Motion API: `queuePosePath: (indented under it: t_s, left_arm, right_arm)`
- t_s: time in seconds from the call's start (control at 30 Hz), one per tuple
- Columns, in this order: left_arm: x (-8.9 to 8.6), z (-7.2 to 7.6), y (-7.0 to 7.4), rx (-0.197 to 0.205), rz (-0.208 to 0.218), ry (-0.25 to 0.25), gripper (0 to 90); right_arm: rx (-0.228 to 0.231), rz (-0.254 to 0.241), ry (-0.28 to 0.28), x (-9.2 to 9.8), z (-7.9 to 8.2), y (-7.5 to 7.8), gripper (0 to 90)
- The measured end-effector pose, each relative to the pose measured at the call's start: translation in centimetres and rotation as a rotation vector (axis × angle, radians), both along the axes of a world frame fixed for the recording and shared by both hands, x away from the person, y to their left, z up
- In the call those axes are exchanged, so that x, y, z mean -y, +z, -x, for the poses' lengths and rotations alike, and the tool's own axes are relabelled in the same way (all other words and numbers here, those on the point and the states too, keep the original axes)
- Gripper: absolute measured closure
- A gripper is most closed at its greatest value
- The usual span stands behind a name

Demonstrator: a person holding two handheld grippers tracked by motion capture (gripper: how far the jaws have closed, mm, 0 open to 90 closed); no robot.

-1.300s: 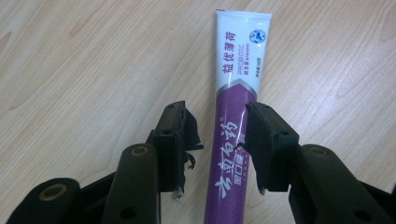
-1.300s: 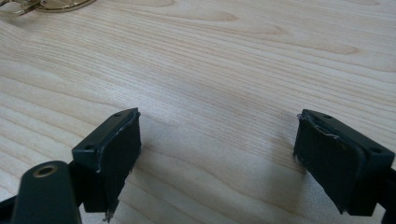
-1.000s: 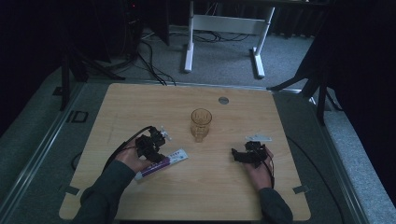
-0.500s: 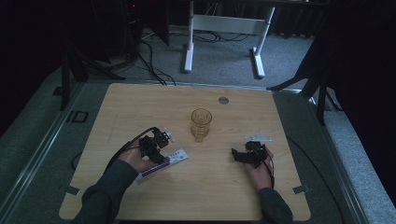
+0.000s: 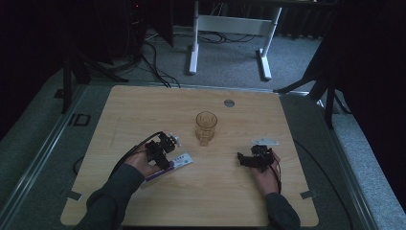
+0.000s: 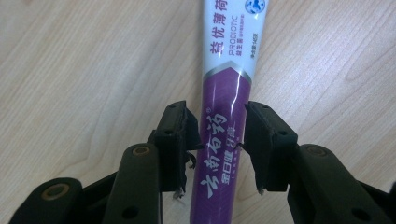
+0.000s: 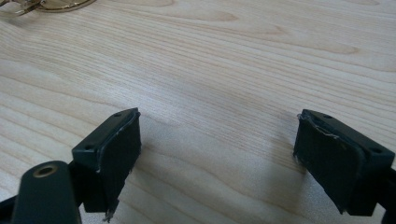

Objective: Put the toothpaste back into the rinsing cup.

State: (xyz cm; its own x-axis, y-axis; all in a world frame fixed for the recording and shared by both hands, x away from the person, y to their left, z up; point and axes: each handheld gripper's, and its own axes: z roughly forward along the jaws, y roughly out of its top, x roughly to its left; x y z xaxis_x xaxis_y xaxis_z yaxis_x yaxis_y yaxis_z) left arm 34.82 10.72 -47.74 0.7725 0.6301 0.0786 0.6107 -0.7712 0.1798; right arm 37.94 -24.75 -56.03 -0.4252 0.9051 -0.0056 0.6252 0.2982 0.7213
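Observation:
A toothpaste tube point(image 5: 176, 163), purple at one end and white at the other, lies flat on the wooden table point(image 5: 143, 110) left of centre. My left gripper point(image 5: 165, 162) sits over its purple end. In the left gripper view the two jaws press against both sides of the tube point(image 6: 224, 93), so my left gripper point(image 6: 222, 135) is shut on it. My right gripper point(image 5: 242, 159) rests low on the table at the right, pointing left. Its own view shows that gripper point(image 7: 217, 149) wide open over bare wood.
A clear amber glass point(image 5: 206, 125) stands upright mid-table between the two hands; its base point(image 7: 56, 4) shows at the top left of the right gripper view. A round grey grommet point(image 5: 229, 102) sits near the far edge. Cables trail off both grippers.
My left gripper has crept slightly forward and to the right over the tube. The right gripper and the glass have stayed where they were.

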Motion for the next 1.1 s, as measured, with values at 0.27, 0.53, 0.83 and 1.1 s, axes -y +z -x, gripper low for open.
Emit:
queuePosePath:
  t_s: [0.27, 0.53, 0.83, 1.1]
  left_arm:
    - [0.5, 0.0, -0.5, -0.038, -0.004, -0.009, 59.5]
    - [1.1, -0.2, -1.1, -0.068, -0.027, -0.011, 58.9]
    - [1.6, -0.7, -1.9, -0.081, -0.063, -0.012, 58.6]
    - [1.8, -1.0, -2.5, -0.091, -0.089, -0.015, 58.9]
  right_arm:
    - [0.0, 0.0, 0.0, 0.0, 0.0, 0.0, 14.7]
    - [0.0, 0.0, 0.0, 0.0, 0.0, 0.0, 14.7]
    - [0.0, 0.0, 0.0, 0.0, 0.0, 0.0, 14.7]
    - [0.0, 0.0, 0.0, 0.0, 0.0, 0.0, 14.7]
